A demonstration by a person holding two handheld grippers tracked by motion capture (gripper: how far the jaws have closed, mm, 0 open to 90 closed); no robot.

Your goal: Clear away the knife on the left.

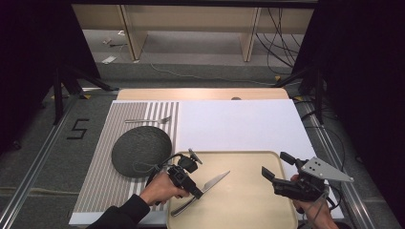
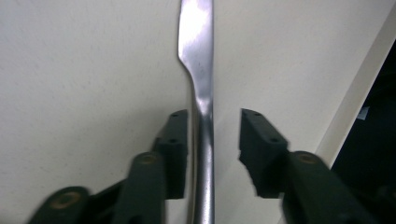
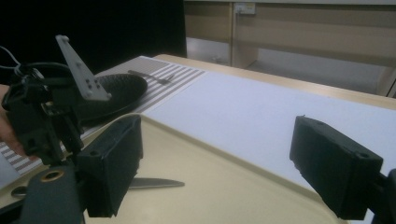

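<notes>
Right gripper jaws wide apart over beige tray, knife at 8 o'clock, left gripper at 9, dark plate at 10.

Dim workroom, table in front of pale wooden furniture

Grey floor with a black "5" marking at left, metal rails along both table sides. Pale wood bench legs at back, black cables trailing on the right (scraps of litter on the floor near the left leg). Dark curtains either side; wood table edge lit from above.
</notes>
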